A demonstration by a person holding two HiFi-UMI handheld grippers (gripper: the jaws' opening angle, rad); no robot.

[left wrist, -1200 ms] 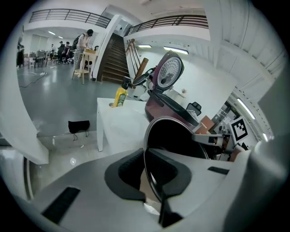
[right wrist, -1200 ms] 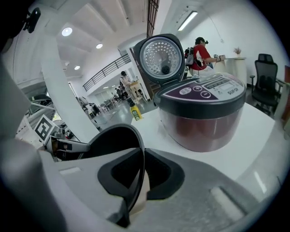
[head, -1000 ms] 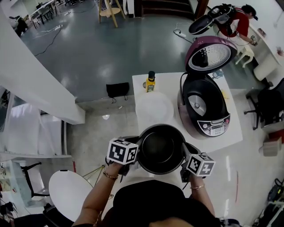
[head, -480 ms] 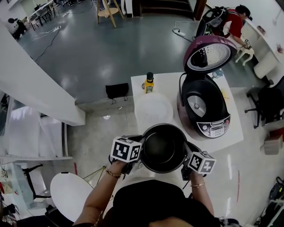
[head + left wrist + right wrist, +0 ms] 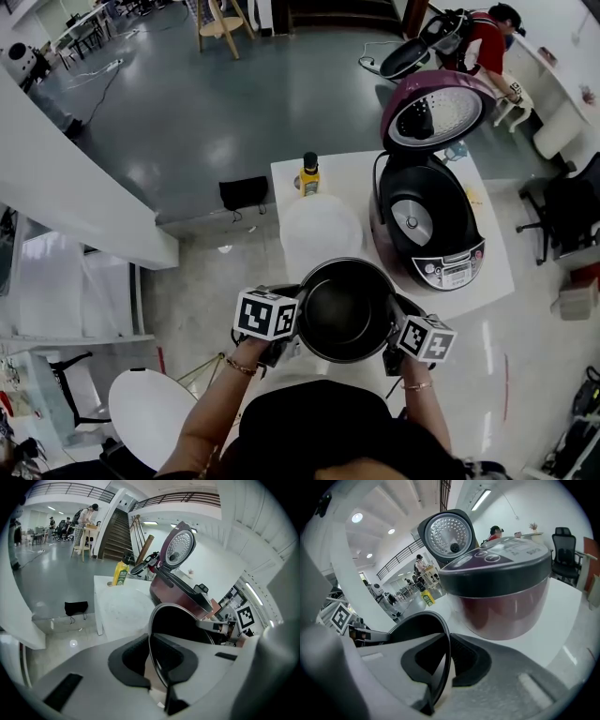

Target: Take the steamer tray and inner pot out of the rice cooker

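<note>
the inner pot (image 5: 345, 309) is held out of the rice cooker (image 5: 427, 225), hung between the two claws. the left claw (image 5: 151, 656) is clamped on the pot's thin rim at one side and the right claw (image 5: 446, 654) on the rim at the opposite side. on each claw, one pad is set inside the wall and one outside. whether the pot's base rests on anything cannot be told.

beyond the right claw the cooker stands on the table (image 5: 487, 281) with its lid (image 5: 436, 111) raised. ahead of the left claw a pale round tray (image 5: 321, 225), taken to be the steamer tray, lies on the table. a yellow bottle (image 5: 308, 174) stands beyond it.

the pot is judged to be stiff metal with a smooth dark coating, and nothing is seen inside it, so it should be fairly light. the coated wall is likely slippery under the pads, and the thin rim gives little to bite on. it is best taken as it is now, at two opposite points of the rim with the pads seated well down over the lip and both sides kept level. should one grip slacken, the pot would be expected to swing on the other and drop. a knock on the coating or a bent rim is the likely damage, not breakage.
</note>
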